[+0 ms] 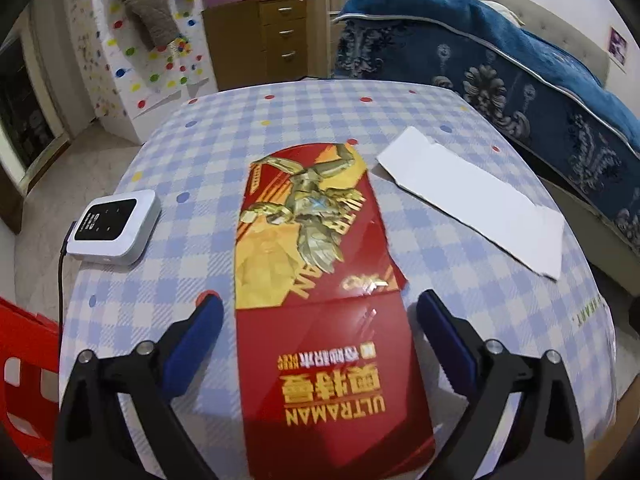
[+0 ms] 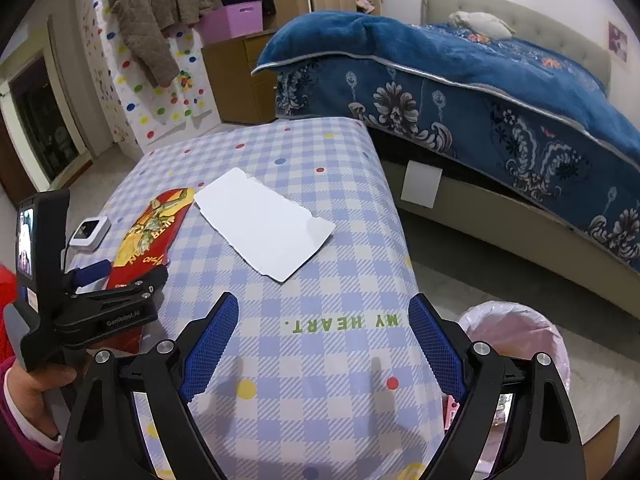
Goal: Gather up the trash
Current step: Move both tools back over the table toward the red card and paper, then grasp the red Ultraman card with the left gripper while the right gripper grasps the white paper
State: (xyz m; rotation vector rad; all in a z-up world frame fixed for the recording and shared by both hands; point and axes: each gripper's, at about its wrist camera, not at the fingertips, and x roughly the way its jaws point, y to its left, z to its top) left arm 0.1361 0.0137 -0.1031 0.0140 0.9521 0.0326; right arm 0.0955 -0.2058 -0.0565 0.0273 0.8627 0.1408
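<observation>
A flattened red Ultraman box [image 1: 320, 280] lies on the checked tablecloth [image 1: 200, 152]. My left gripper [image 1: 318, 312] is open, its fingers on either side of the box's near part, not closed on it. The red box also shows in the right wrist view [image 2: 150, 232], with the left gripper [image 2: 104, 276] over its near end. A white piece of card [image 1: 476, 196] lies to the right of the box; it also shows in the right wrist view [image 2: 264, 222]. My right gripper [image 2: 324, 340] is open and empty above the tablecloth [image 2: 340, 200], short of the white card.
A white device [image 1: 114, 228] with a cable sits at the table's left edge. A bin with a pink liner [image 2: 520, 340] stands on the floor right of the table. A bed with a blue blanket [image 2: 480, 92] is to the right. A red stool [image 1: 24, 360] stands at the left.
</observation>
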